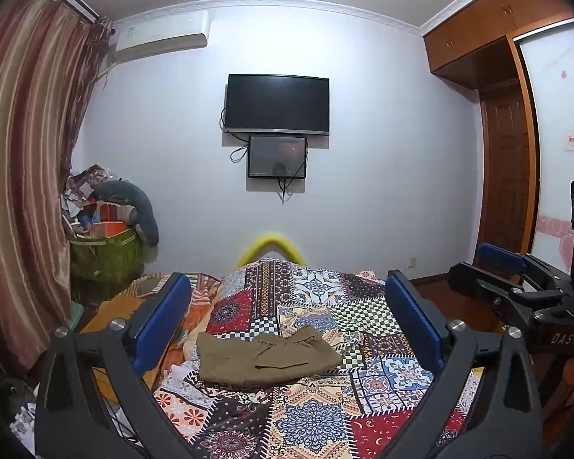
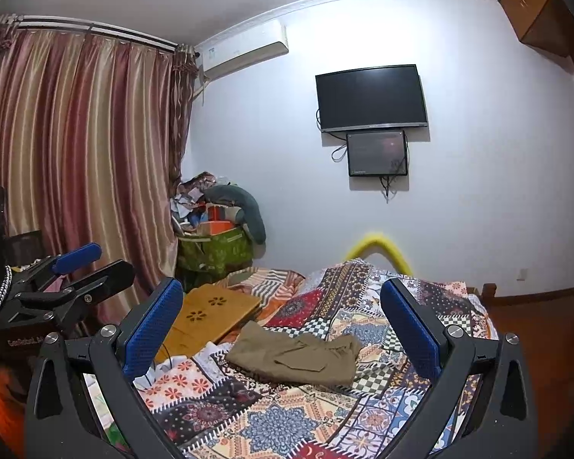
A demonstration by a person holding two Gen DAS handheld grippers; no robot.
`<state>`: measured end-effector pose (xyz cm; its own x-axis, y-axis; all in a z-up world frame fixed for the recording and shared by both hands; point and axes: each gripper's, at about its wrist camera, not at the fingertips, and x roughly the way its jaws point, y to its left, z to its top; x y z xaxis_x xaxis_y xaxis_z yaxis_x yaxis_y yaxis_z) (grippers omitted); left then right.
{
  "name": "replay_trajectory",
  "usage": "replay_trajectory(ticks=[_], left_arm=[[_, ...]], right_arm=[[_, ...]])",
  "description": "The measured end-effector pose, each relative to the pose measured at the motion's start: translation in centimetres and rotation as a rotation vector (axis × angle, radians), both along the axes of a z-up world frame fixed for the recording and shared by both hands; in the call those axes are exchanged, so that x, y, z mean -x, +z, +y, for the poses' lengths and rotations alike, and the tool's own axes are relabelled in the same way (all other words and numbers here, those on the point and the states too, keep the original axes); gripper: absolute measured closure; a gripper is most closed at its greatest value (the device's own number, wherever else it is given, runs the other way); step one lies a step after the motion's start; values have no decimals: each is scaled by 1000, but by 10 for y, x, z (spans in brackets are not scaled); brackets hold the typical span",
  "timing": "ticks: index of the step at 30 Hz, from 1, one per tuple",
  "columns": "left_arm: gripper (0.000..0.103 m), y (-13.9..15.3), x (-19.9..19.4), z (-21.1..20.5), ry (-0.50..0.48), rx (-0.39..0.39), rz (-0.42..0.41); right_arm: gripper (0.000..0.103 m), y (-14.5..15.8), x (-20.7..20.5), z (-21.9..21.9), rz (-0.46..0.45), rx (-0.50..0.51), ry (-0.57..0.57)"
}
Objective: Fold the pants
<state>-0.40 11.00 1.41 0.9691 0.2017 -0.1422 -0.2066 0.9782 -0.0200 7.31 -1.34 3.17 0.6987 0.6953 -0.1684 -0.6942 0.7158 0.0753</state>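
Olive-brown pants (image 1: 264, 357) lie folded in a compact bundle on a patchwork quilt (image 1: 313, 413) on the bed; they also show in the right wrist view (image 2: 294, 355). My left gripper (image 1: 287, 321) is open and empty, held above and short of the pants. My right gripper (image 2: 283, 325) is open and empty too, also raised short of them. The right gripper shows at the right edge of the left wrist view (image 1: 516, 279), and the left gripper shows at the left of the right wrist view (image 2: 69, 275).
A wooden lap desk (image 2: 206, 317) lies on the bed left of the pants. A green bag piled with clutter (image 2: 218, 237) stands in the corner by striped curtains (image 2: 76, 160). A TV (image 1: 277, 104) hangs on the far wall. A wardrobe (image 1: 509, 145) stands at right.
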Motion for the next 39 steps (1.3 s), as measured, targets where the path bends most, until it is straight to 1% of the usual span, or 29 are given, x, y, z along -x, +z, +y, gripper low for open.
replay_trajectory(ticks=[23,33,39], left_arm=[[1,-5,-3,-2,-26,1,9],[1,-4,-3,-1,-38,26,7],[1,-3,-2,0,-38,27,6]], right_arm=[[0,3,0,1,9,7,-12],[0,3,1,1,7,11,-10],[0,2,1,1,3,11,-7]])
